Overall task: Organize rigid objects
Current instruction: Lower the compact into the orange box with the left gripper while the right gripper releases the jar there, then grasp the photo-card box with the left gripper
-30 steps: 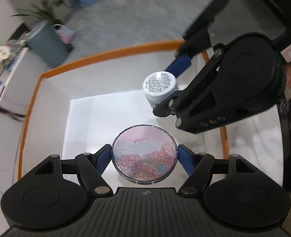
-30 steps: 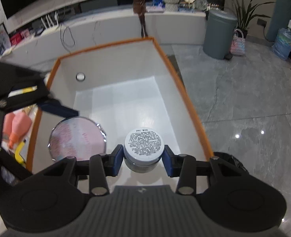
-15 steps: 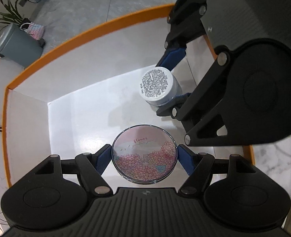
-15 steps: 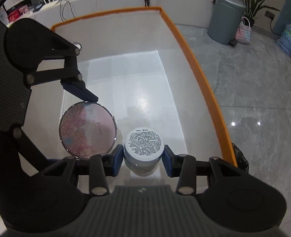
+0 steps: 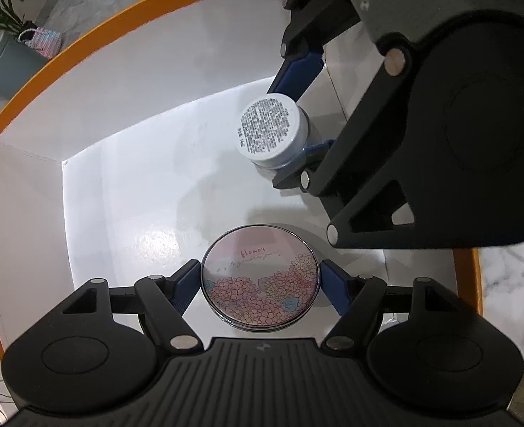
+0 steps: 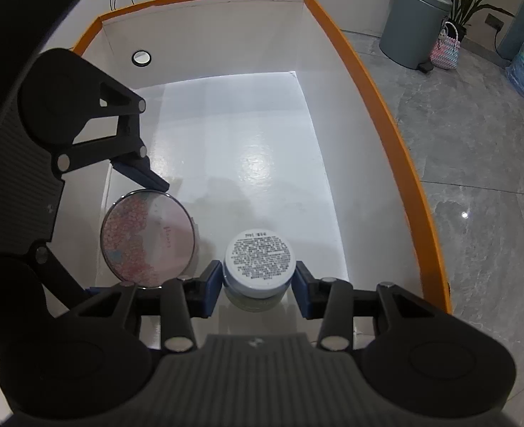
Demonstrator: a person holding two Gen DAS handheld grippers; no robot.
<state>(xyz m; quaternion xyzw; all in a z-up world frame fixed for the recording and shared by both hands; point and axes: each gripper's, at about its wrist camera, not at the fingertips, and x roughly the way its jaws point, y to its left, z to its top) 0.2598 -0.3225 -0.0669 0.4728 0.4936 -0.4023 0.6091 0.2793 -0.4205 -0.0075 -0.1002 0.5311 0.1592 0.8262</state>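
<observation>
Inside the orange-rimmed white box (image 6: 368, 82), left gripper (image 5: 260, 281) clamps the floral compact (image 5: 260, 279); right gripper (image 6: 259, 284) clamps the white jar (image 6: 259, 261).

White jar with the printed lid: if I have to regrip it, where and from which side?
Grip the jar across its round side wall just under the lid, coming from above. It stands lid-up in the box, and its straight sides give the pads parallel faces.

White box (image 6: 205, 35) rimmed orange; pink floral compact (image 5: 260, 277); white jar (image 6: 259, 259), black print.
</observation>
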